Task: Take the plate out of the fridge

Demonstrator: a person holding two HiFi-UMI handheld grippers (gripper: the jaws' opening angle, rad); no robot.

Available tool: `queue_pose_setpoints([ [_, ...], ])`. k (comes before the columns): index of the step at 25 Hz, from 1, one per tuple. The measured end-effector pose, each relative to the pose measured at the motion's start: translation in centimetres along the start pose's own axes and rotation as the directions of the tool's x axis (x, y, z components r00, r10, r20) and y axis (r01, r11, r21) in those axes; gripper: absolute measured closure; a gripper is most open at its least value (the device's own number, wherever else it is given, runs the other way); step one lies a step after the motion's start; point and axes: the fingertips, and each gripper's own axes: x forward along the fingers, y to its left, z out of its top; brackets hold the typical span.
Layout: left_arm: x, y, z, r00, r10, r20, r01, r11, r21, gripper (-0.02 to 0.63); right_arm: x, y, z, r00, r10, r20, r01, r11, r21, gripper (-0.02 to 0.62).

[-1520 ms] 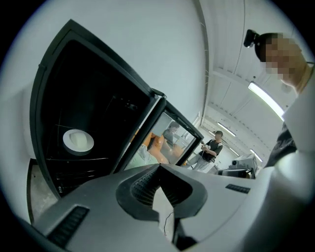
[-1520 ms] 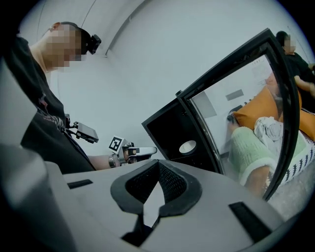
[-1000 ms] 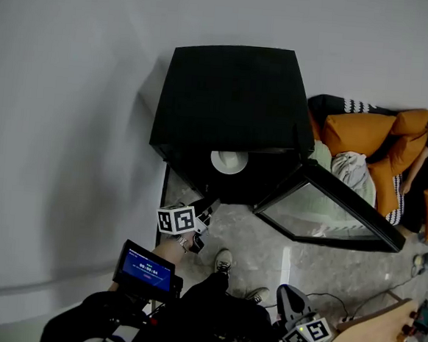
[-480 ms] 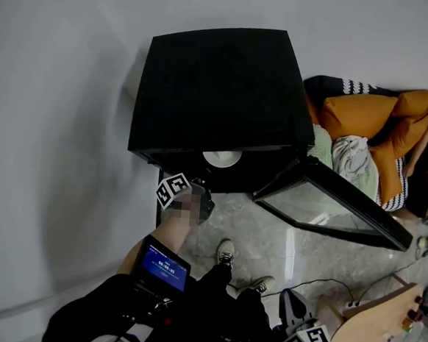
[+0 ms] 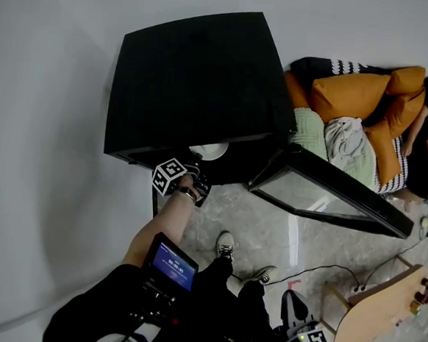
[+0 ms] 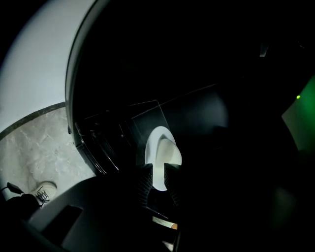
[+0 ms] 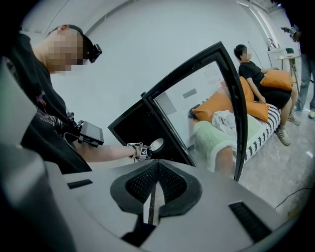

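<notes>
A white plate (image 5: 212, 151) lies on a shelf inside the black fridge (image 5: 191, 84), whose glass door (image 5: 322, 197) swings open to the right. My left gripper (image 5: 201, 171) reaches into the opening just in front of the plate. In the left gripper view the plate (image 6: 162, 150) fills the dark interior ahead, and its near rim shows in the gap of my left gripper (image 6: 158, 170). Those jaws have just been opening and stand a little apart, not pressing on the rim. My right gripper (image 7: 156, 172) is shut with nothing in it, low at my right side (image 5: 300, 341).
An orange sofa (image 5: 367, 105) with cushions and folded blankets stands right of the fridge, and a person (image 7: 256, 78) sits on it. A cable (image 5: 317, 270) runs over the stone floor. A wooden piece of furniture (image 5: 372, 312) is at the lower right. White wall is to the left.
My left gripper went from the floor in front of the fridge into its opening, up to the plate, rolling as it went. The right gripper sank lower in the head view.
</notes>
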Motion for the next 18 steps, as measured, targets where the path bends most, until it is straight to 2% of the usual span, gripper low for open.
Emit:
queue_pose_setpoints([
  [2,0.3,0.3,-0.1,1.000,0.019,0.003,-0.019,1.000,-0.019,0.544,-0.4,-0.4,0.0,1.000,-0.011,0.007,0.011,1.000,0.008,0.589],
  [3,0.4,0.4,0.0,1.000,0.030,0.005,-0.030,0.999,-0.029,0.518,-0.6,-0.5,0.0,1.000,-0.015,0.010,0.015,1.000,0.012,0.589],
  [7,0.9,0.9,0.0,0.998,0.067,0.015,-0.066,0.996,-0.063,0.512,-0.8,-1.1,0.0,0.999,-0.028,0.016,0.027,0.999,0.025,0.589],
  [11,1.7,1.0,0.2,0.998,0.058,0.019,-0.056,0.994,-0.095,0.512,-0.7,-1.5,-0.1,0.999,-0.034,0.015,0.033,0.999,0.032,0.589],
  [18,2.9,0.4,0.9,0.999,0.027,0.030,-0.024,0.995,-0.101,0.512,-0.5,-1.9,-0.1,0.999,-0.044,0.002,0.044,0.998,0.052,0.589],
])
